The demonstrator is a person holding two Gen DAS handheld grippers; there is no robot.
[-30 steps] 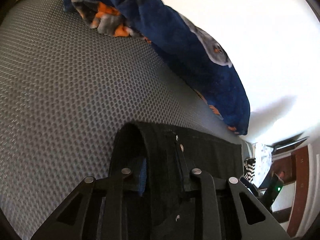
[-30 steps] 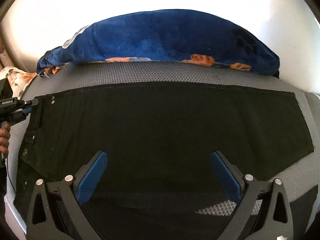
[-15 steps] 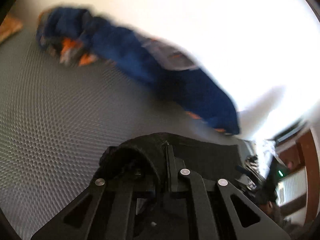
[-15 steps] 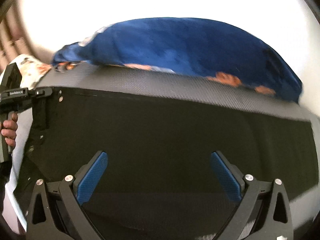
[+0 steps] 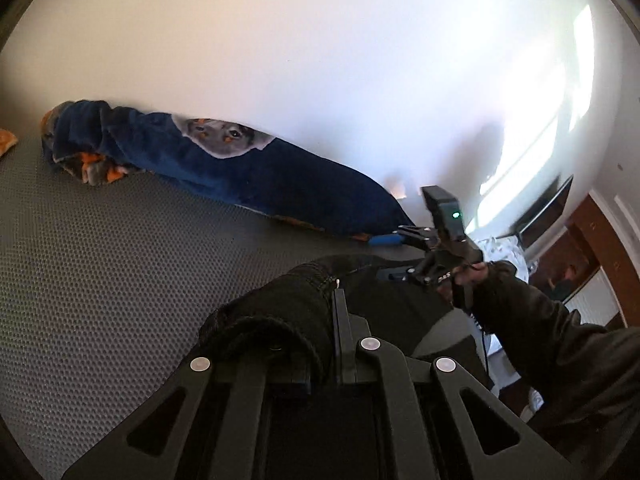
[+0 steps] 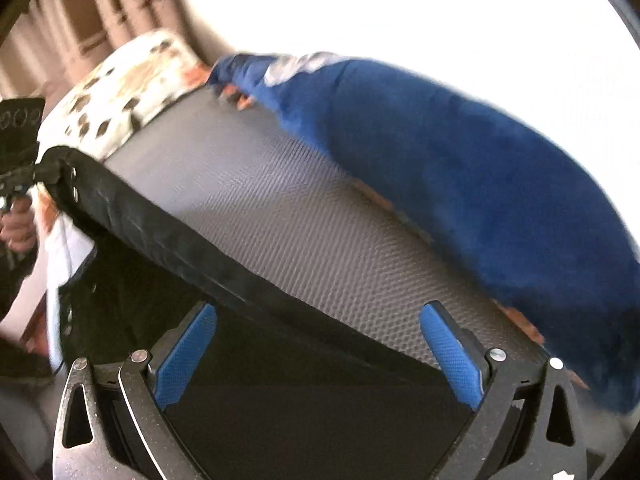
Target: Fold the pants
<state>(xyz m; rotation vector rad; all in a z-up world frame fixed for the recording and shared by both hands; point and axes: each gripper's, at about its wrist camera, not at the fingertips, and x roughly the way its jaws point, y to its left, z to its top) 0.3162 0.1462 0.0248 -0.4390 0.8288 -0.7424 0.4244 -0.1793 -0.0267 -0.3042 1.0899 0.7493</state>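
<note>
The black pants [image 5: 280, 312] lie on a grey honeycomb mattress [image 5: 100, 260]. My left gripper [image 5: 336, 304] is shut on their waistband corner, which bunches over the fingers and hangs lifted off the bed. From the right wrist view the raised edge of the pants [image 6: 168, 240] runs as a taut fold up to the left gripper [image 6: 24, 176]. My right gripper [image 6: 318, 312] is open above the pants [image 6: 280, 400], blue pads wide apart and touching nothing. It also shows in the left wrist view as the right gripper [image 5: 390, 258], held by a hand [image 5: 468, 276].
A dark blue blanket [image 5: 260, 176] with an animal print lies rolled along the far side of the mattress [image 6: 280, 220], against a white wall. A spotted pillow [image 6: 128, 80] sits at the bed's left end. The person's dark sleeve [image 5: 560, 340] crosses at the right.
The left gripper closed on the waistband and rose, pulling that corner off the mattress. The right gripper stayed open, rolled and slid sideways over the pants.
</note>
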